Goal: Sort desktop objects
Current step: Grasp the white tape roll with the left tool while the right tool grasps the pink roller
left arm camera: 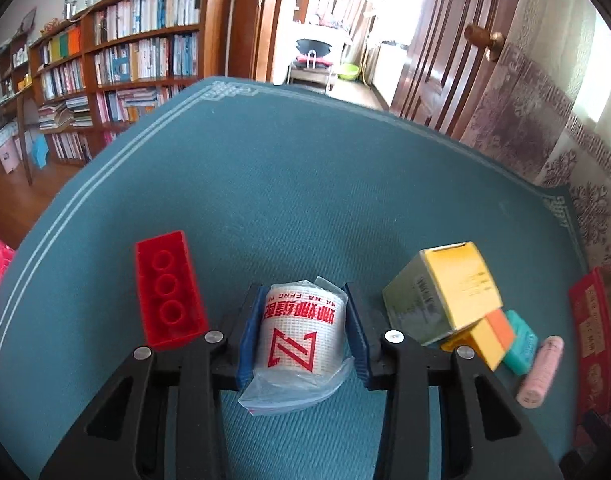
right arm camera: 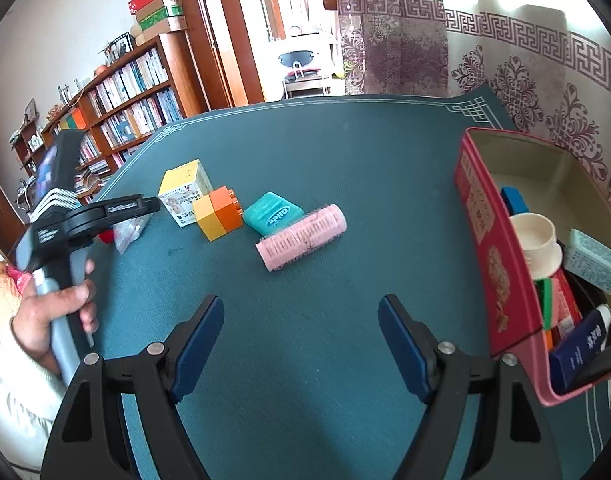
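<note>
Left gripper point(left arm camera: 303, 332): I see its blue pads pressed against both sides of the wrapped roll point(left arm camera: 301, 332), so it is clamped on it; the roll sits low over the mat, its plastic wrap bunched out under the pads
Right gripper point(right arm camera: 301, 344): I read the jaws as standing wide apart with only bare mat between them, nothing held
Mat point(left arm camera: 305, 184): blue-green cloth with a pale line border; beyond the roll I have a broad bare stretch running to the far rounded edge
Red brick point(left arm camera: 167, 290): lies flat just beside my left gripper's left finger, hollow side up, apart from the roll
Yellow box point(left arm camera: 445, 292): tilted, leaning on the yellow and orange bricks point(left arm camera: 489, 334), close to my left gripper's right finger
Teal case point(right arm camera: 271, 212): touches the pink hair roller point(right arm camera: 301, 236) in the right wrist view; both lie ahead of my right gripper with open mat between
Tin point(right arm camera: 493, 264): a red tin, open, at the right edge of the mat just beside my right gripper's right finger; inside I see a cream cup point(right arm camera: 535, 240), a blue block point(right arm camera: 513, 200), a pale box point(right arm camera: 593, 260) and a dark blue box point(right arm camera: 581, 350)
Hand point(right arm camera: 55, 312): the person's hand grips the left tool's handle at the left edge of the right wrist view
Far side: bookshelves point(left arm camera: 117, 60) and a doorway stand beyond the mat's far edge
</note>
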Demonstrator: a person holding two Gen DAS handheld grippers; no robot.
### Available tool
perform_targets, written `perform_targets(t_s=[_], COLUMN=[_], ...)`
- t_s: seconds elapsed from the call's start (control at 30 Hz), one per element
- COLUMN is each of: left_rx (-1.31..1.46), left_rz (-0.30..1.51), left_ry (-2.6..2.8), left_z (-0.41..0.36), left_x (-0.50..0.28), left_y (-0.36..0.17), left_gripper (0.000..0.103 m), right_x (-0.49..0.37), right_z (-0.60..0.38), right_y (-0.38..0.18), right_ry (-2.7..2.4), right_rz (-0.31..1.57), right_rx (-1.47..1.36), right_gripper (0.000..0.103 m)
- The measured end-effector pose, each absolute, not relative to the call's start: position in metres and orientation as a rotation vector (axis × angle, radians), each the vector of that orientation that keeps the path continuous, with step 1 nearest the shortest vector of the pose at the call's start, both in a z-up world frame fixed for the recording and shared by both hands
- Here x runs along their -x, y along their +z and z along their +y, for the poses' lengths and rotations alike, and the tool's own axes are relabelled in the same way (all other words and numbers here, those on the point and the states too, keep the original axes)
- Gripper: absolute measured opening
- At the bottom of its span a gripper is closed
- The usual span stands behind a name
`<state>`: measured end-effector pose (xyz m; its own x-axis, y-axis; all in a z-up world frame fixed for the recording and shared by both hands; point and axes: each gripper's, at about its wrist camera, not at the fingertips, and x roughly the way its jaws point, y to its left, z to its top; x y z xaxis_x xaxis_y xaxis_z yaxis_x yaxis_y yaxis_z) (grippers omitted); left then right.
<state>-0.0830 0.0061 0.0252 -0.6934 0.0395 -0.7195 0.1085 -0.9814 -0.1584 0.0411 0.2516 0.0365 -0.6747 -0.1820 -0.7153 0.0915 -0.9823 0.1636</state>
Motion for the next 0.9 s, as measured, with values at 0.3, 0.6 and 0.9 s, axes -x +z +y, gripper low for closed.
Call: perform_targets(t_s=[0.3, 0.6, 0.9], left_rx=[-1.048, -1.083, -1.089], left_rz=[0.337, 0.364, 0.385], left_ry=[-2.924, -2.948, -2.952], left_z=[0.009, 0.016, 0.016], left_x=[0.060, 0.055, 0.051], left_y=[0.049, 0.047, 0.047], left_gripper=[0.042, 0.042, 0.042], right_x=[0.008, 0.036, 0.020], right_z=[0.244, 0.234, 0.242], right_y=[0.023, 0.009, 0.012], right_ry=[-2.726, -2.722, -2.722], right_rz=[-0.247, -0.226, -0.246], right_rx=[-1.292, -1.355, -1.351], right_gripper=[0.082, 0.057, 0.043])
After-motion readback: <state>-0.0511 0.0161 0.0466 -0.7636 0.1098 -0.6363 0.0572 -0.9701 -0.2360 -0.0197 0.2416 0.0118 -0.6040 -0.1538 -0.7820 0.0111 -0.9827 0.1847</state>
